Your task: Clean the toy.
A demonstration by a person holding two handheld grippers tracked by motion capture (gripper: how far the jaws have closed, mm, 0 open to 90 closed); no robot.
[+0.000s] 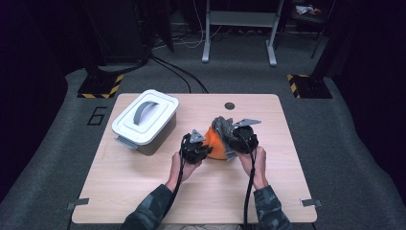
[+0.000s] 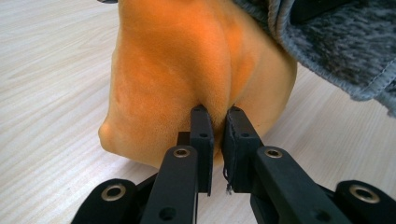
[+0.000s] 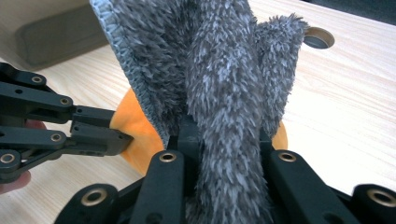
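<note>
An orange cloth (image 1: 216, 143) sits bunched on the wooden table (image 1: 143, 187) between my two grippers. My left gripper (image 1: 201, 146) is shut on a pinched fold of the orange cloth (image 2: 187, 70); its fingertips (image 2: 201, 121) press into the fabric. A fuzzy grey cloth (image 1: 223, 125) hangs over the orange one, and my right gripper (image 1: 230, 139) is shut on it. In the right gripper view the grey cloth (image 3: 219, 93) stands up between the jaws, with the orange cloth (image 3: 135, 126) behind it and the left gripper (image 3: 123, 139) at the left.
A white lidded box (image 1: 145, 120) with a grey handle stands at the table's back left. A round cable hole (image 1: 230, 106) lies near the far edge. Bare tabletop lies in front of and to the right of the hands.
</note>
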